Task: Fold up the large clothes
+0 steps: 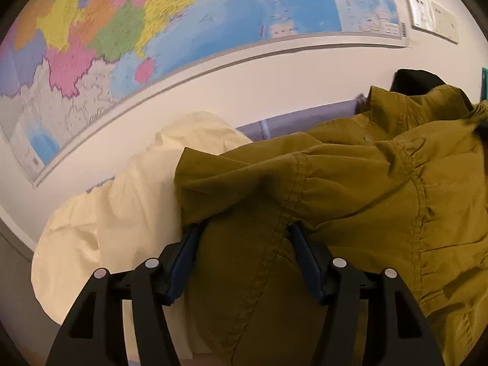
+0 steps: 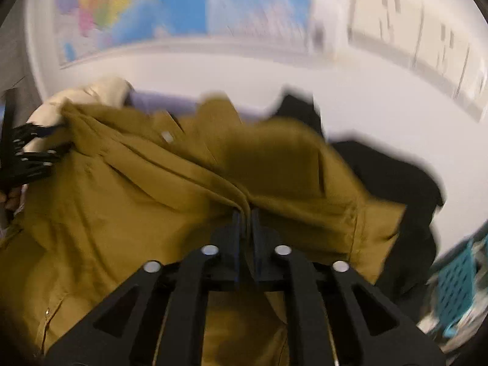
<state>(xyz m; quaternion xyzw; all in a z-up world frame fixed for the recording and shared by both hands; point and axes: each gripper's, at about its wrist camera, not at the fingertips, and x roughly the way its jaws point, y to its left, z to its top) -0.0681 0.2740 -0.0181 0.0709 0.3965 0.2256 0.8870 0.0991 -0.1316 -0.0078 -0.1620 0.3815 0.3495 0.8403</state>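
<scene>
A mustard-yellow shirt (image 1: 350,198) with gathered seams and a collar is spread in front of both grippers. In the left wrist view my left gripper (image 1: 244,228) stands with its jaws wide apart. A loose bundle of the shirt lies between them and drapes over the tips. The pads do not visibly squeeze it. The right wrist view shows my right gripper (image 2: 247,210) shut on a fold of the mustard shirt (image 2: 137,198) near its middle. The left gripper (image 2: 52,140) shows at that shirt's far left edge.
A cream garment (image 1: 122,207) lies left of the shirt and a black garment (image 2: 396,177) lies to its right, all on a purple-covered surface (image 1: 305,119) against a white wall. A coloured map (image 1: 152,15) hangs above. A teal basket (image 2: 457,280) stands at the right.
</scene>
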